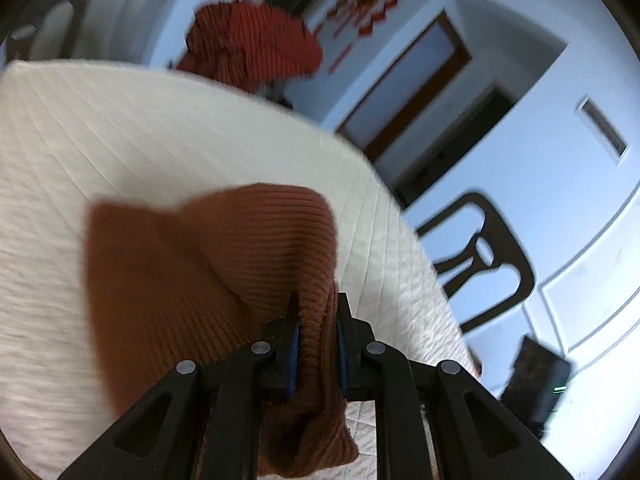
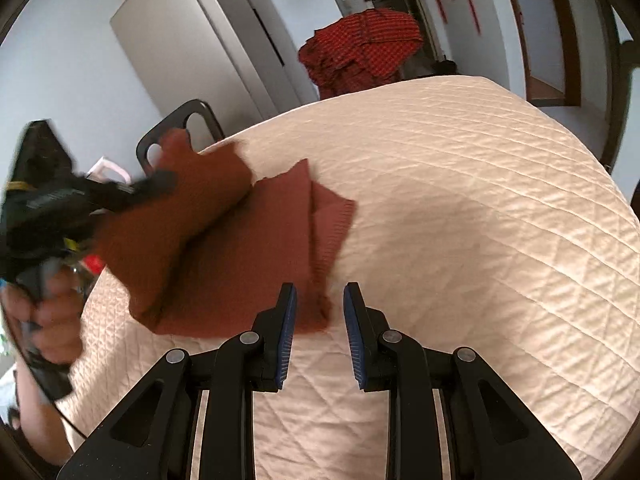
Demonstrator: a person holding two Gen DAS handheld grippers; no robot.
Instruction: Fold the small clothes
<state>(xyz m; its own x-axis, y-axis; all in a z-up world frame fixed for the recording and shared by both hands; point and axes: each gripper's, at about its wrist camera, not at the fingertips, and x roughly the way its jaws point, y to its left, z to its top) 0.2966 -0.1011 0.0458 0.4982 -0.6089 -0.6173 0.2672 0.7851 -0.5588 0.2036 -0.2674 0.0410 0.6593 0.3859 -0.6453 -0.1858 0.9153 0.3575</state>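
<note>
Clamping a bunched fold of the rust-brown knitted garment (image 1: 208,264), the left gripper (image 1: 316,344) lifts that side off the quilted cream tabletop (image 1: 100,128). In the right wrist view the right gripper (image 2: 320,312) hovers with fingers spread apart at the garment's near edge. Beyond the tabletop's far edge sits a red cloth heap (image 2: 360,44).

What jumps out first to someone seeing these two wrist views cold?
The rust-brown knit garment dominates: the left gripper is clamped on a bunched fold and lifts that side off the cream quilted surface, while the other part lies flat. The right gripper hangs open just over the garment's near corner, holding nothing. Past the far edge, a heap of red patterned cloth catches the eye.
</note>
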